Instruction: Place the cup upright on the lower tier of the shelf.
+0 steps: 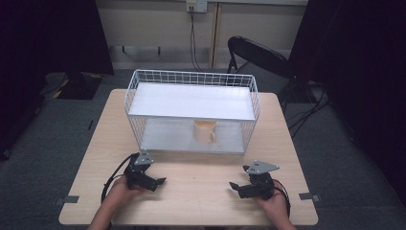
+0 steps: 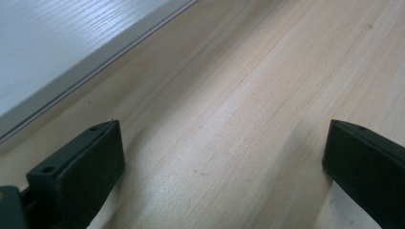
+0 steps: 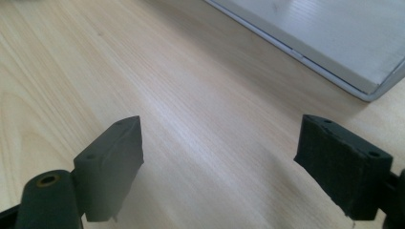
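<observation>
A white wire rack [image 1: 191,112] with two shelves stands at the back of the wooden table [image 1: 191,191]. On its lower shelf sits a cream mug [image 1: 205,132], handle toward the front right. My left gripper [image 1: 160,182] rests low over the table's front left, held in a hand, jaws wide apart with bare wood between them [image 2: 224,148]. My right gripper [image 1: 233,186] lies at the front right, also open over bare wood [image 3: 219,152]. The rack's lower shelf edge [image 2: 71,81] shows in the left gripper view, and the rack's shelf corner [image 3: 334,52] in the right gripper view.
A black folding chair [image 1: 258,57] stands behind the table to the right. Dark curtains hang at both sides, and a cable [image 1: 194,38] drops from a wall socket. Bare tabletop lies between the two grippers and in front of the rack.
</observation>
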`<move>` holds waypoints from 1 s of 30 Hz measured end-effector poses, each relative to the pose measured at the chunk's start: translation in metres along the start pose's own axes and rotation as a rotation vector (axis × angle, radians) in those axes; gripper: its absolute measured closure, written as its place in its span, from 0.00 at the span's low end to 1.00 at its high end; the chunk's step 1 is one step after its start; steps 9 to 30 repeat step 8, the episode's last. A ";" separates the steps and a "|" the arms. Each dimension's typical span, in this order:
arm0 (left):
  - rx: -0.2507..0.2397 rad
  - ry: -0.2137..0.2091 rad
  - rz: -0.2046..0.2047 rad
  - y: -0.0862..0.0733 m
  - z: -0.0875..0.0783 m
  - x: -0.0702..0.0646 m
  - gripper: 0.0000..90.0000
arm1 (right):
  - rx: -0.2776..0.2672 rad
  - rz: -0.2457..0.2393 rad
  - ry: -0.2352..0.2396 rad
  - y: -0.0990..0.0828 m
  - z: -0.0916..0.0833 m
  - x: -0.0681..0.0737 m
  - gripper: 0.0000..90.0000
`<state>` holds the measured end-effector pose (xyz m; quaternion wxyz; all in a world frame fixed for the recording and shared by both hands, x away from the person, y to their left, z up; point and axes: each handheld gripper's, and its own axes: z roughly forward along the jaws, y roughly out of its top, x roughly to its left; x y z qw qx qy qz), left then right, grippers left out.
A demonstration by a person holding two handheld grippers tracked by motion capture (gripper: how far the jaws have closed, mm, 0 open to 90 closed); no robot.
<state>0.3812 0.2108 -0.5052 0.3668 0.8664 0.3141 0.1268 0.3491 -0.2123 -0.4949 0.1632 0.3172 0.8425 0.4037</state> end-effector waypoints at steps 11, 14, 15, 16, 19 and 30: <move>0.000 0.000 0.000 0.000 0.000 0.000 0.00 | 0.008 -0.004 0.002 -0.004 0.002 0.000 0.17; 0.000 0.000 0.000 0.000 0.000 0.000 0.00 | 0.008 -0.004 0.002 -0.004 0.002 0.000 0.17; 0.000 0.000 0.000 0.000 0.000 0.000 0.00 | 0.008 -0.004 0.002 -0.004 0.002 0.000 0.17; 0.000 0.000 0.000 0.000 0.000 0.000 0.00 | 0.008 -0.004 0.002 -0.004 0.002 0.000 0.17; 0.000 0.000 0.000 0.000 0.000 0.000 0.00 | 0.008 -0.004 0.002 -0.004 0.002 0.000 0.17; 0.000 0.000 0.000 0.000 0.000 0.000 0.00 | 0.008 -0.004 0.002 -0.004 0.002 0.000 0.17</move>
